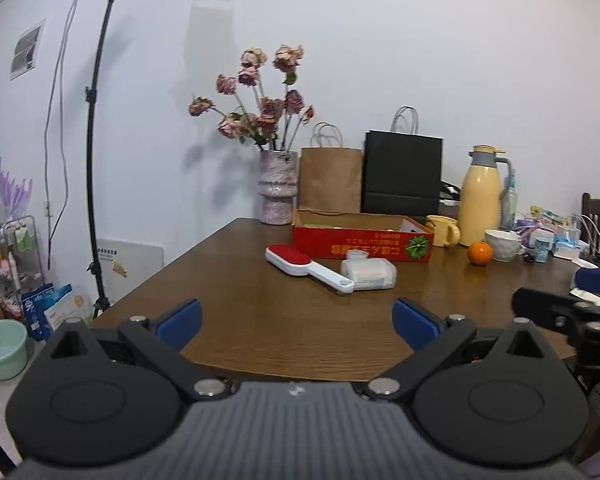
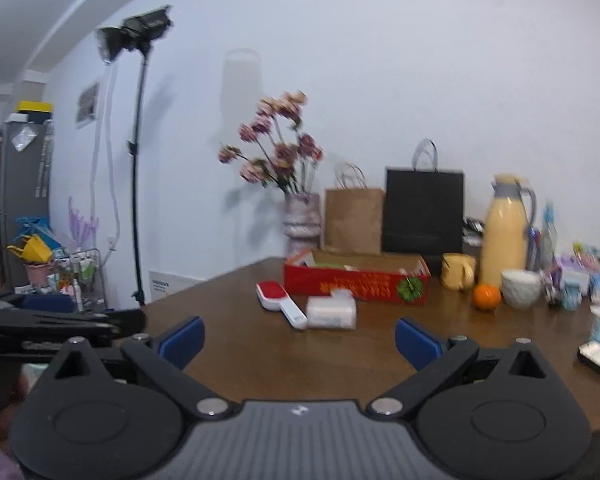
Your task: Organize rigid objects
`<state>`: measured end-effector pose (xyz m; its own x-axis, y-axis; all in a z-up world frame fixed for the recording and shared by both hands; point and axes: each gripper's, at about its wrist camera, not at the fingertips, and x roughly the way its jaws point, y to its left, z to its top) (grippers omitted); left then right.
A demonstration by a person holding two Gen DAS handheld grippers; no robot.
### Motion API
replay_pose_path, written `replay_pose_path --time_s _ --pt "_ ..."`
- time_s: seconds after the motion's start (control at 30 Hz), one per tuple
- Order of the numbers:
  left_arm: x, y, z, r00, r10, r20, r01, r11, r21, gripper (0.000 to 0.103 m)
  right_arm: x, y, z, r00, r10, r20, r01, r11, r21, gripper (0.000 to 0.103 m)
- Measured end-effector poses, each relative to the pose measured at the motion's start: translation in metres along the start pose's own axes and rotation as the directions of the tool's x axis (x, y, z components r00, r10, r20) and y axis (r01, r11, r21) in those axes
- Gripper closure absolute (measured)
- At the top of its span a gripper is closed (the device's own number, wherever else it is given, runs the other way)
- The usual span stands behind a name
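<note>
Wooden counter [image 1: 260,332]: brown, fills the middle of both views; the task's things lie at its centre, ahead of both tongs and well apart from them.
Left tongs [image 1: 296,320]: blue pads spread wide at the lower middle of the left wrist view, nothing between them.
Lint brush [image 1: 306,266]: red pad, white handle, lying flat just left of centre, its handle end touching or nearly touching the white box.
White box [image 1: 369,274]: lies flat just right of the brush, in front of the red tray.
Red tray [image 1: 362,245]: open cardboard, behind both items, probably the place for them; what it already holds is hard to tell.
Orange [image 1: 479,253]: right of the tray, beside a white cup [image 1: 502,245].
Right tongs [image 2: 300,340]: spread wide at the lower middle of the right wrist view, empty.
Step in hand: approach, as I judge it, with nothing gripped yet.
Doing it well: take the brush by its narrow handle with one pair of tongs, coming in across the handle; take the box across its shorter side with the other; keep both pairs from crowding each other, as the two items lie so close together.
</note>
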<state>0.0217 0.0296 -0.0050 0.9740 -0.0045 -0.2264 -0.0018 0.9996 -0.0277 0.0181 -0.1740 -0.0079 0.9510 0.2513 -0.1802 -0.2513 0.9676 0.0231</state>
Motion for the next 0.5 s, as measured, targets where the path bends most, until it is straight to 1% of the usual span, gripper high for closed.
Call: replay_pose_path --time_s 0.07,0.23,0.5 --pt "-0.0004 -0.0038 0.0005 1.000 -0.005 0.001 0.005 1.000 0.010 0.000 -0.0005 -0.0029 -0.0018 1.000 0.002 -0.001 -0.002 1.000 0.012 0.001" --pt "0.0015 -0.0103 0.0007 1.000 -0.026 -0.008 0.027 0.999 0.018 0.000 0.0005 -0.0028 -0.0014 1.000 -0.004 0.004 0.004 1.000 0.002 0.001" --pt "0.0036 -0.0074 0.0016 1.000 -0.013 -0.017 0.013 1.000 0.005 0.000 0.0022 -0.0037 -0.0015 1.000 -0.006 0.004 0.006 1.000 0.003 0.001"
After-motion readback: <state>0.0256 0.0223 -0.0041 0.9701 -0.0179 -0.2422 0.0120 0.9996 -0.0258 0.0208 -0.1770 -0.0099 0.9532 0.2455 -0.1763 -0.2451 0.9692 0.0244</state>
